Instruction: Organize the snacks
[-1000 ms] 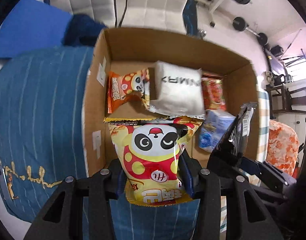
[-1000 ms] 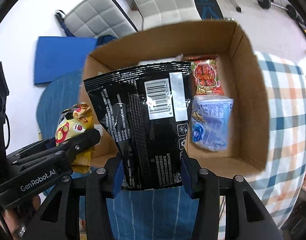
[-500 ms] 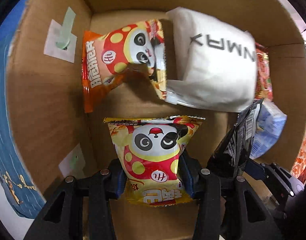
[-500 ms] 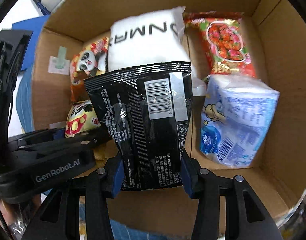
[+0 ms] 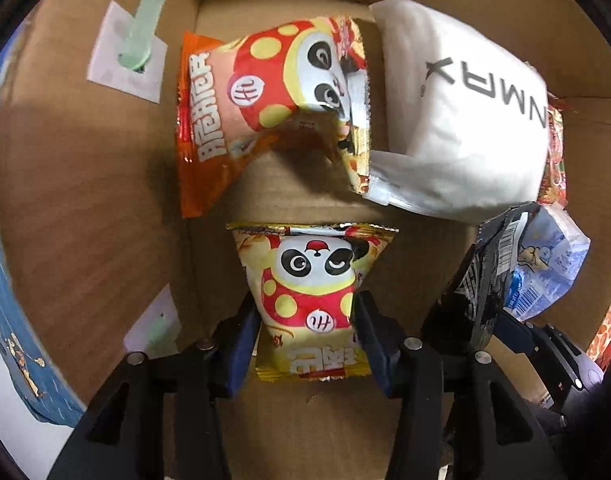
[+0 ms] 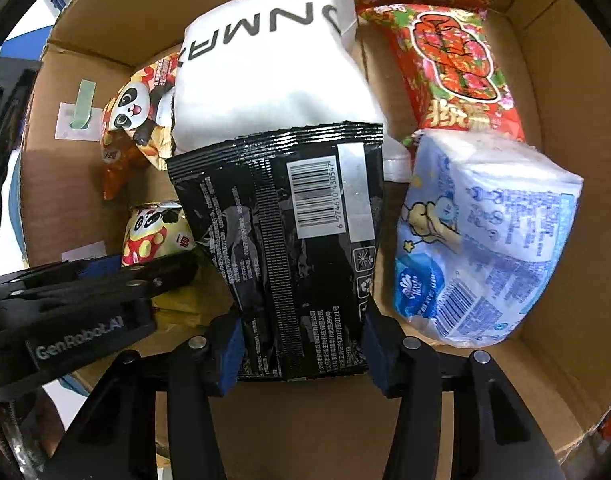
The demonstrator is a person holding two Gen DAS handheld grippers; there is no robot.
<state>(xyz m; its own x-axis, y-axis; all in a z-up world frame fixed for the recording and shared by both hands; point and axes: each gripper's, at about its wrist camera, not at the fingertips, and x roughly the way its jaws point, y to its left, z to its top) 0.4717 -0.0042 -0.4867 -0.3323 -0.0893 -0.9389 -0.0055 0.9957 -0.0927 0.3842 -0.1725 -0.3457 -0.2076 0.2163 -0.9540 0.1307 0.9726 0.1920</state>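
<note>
Placement step, both packets lowered inside the cardboard box (image 5: 89, 208); release is judged to be the move in hand. The box is shown open-topped, with paper labels taped to its left wall and several items already lying on its floor: a white pouch (image 6: 273, 76) at the far middle, a blue-and-white wrapped pack (image 6: 481, 240) at the right, a red printed packet (image 6: 457, 64) behind that pack, and an orange panda packet (image 5: 261, 116) at the far left, its edge tucked against the white pouch.

The black snack bag (image 6: 297, 248) is held upright between the blue pads of the right gripper (image 6: 301, 344), barcode side toward the camera, in the gap between the blue-and-white pack and the left gripper. The jaws of the right gripper have just been opening, yet the pads are still seen pressed to the bag's lower edges.

The yellow panda packet (image 5: 313, 296) is clamped low on its sides by the left gripper (image 5: 309, 344), above bare box floor near the left wall; these jaws too have just been easing apart, with the packet between them.

Next, it is judged that both pairs of jaws must be spread fully so that each packet is dropped, and the grippers lifted straight up clear of the walls. The glossy, air-filled packets are expected to slide and tip once freed.
</note>
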